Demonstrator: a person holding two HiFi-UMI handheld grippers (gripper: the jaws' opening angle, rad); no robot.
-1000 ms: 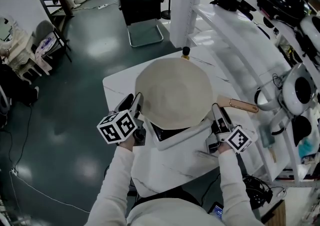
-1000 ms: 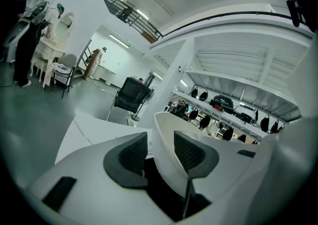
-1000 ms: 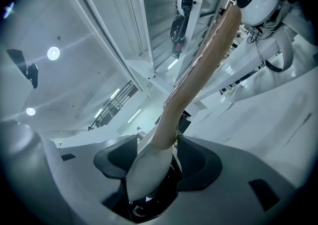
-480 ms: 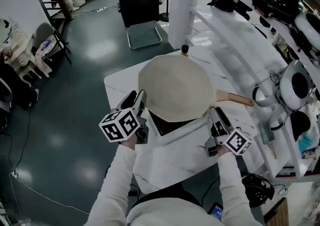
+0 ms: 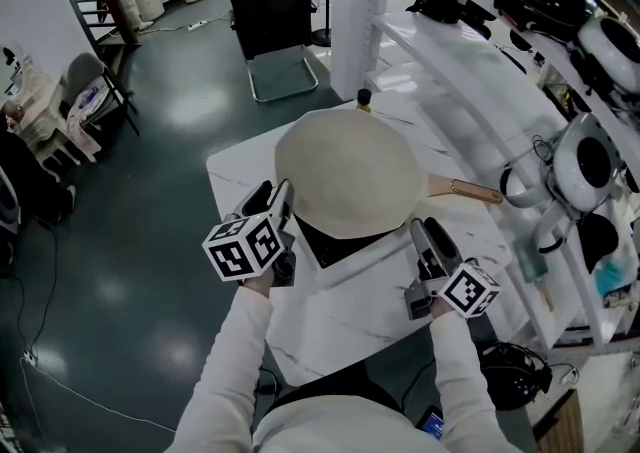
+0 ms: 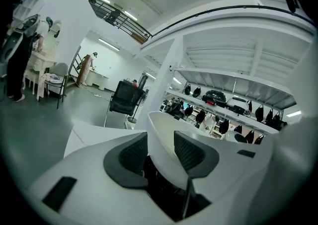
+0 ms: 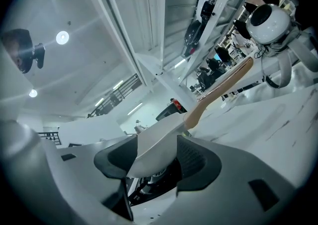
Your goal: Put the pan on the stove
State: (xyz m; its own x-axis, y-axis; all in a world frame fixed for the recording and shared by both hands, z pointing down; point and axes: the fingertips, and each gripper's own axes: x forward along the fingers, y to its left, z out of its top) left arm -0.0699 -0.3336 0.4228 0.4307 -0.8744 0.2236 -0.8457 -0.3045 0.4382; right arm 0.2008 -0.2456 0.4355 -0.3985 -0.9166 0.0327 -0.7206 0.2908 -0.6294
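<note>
Head view: the pan (image 5: 348,173) was a wide, round, shallow bowl, matt cream and smooth, with a straight wooden handle (image 5: 470,188) pointing out to its right. Under the pan's near edge lay the stove (image 5: 365,259), a flat white slab with a glossy black top. It sat on a white, marble-veined table (image 5: 340,326). Whether the pan rested on the stove or hung just over it could not be told. A small dark-capped bottle (image 5: 364,98) stood just past the pan's far edge. The left gripper (image 5: 281,199) met the pan's left rim and the right gripper (image 5: 424,233) its near right rim. Both forearms, in pale sleeves (image 5: 235,361), reached forward. Each gripper slanted in toward the pan, with its marker cube on the side away from the pan.

Left gripper view: the two dark, ribbed pads (image 6: 133,153) were clamped on the pan's thin, smooth wall, one on each side of it. The rim curved away ahead of the jaws.

Right gripper view: the jaws pinched the pan's edge in the same way, with a grey sliver of rim wedged between the textured pads. The tan handle ran up and right from the pan. Dark stove parts showed below the pan.
</note>
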